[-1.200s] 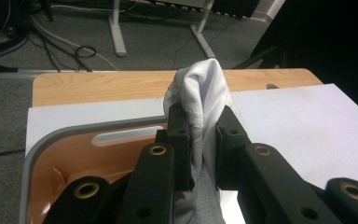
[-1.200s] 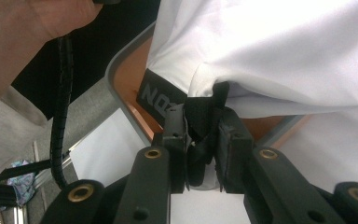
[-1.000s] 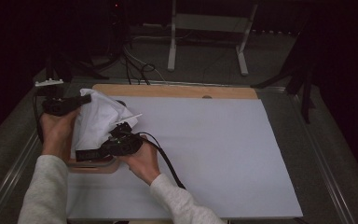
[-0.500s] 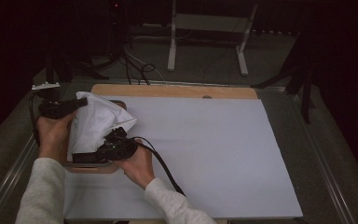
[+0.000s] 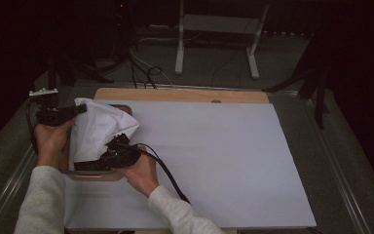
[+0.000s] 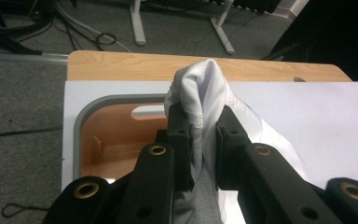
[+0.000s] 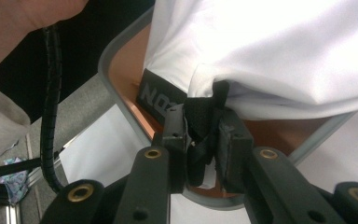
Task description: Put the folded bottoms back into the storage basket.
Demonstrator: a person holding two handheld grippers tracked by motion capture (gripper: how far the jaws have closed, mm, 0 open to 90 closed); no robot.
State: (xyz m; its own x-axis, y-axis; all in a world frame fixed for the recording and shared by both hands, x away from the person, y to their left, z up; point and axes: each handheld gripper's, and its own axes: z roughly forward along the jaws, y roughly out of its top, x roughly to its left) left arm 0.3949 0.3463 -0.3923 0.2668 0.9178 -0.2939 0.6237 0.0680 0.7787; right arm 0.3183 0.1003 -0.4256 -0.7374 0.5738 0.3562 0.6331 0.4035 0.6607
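Two grippers, both clenched on one white garment (image 5: 97, 131), stretched above an orange bin (image 5: 95, 174) with a grey rim. Left gripper (image 5: 80, 110) pinching a bunched fold of the cloth at the bin's far left corner; in the left gripper view (image 6: 200, 135), fabric squeezed between both black jaws. Right gripper (image 5: 102, 163) at the bin's near edge, clamped on a dark trim of the garment (image 7: 203, 140). Bin resting on a white sheet (image 5: 214, 161), sheet atop a wooden board (image 5: 175, 94).
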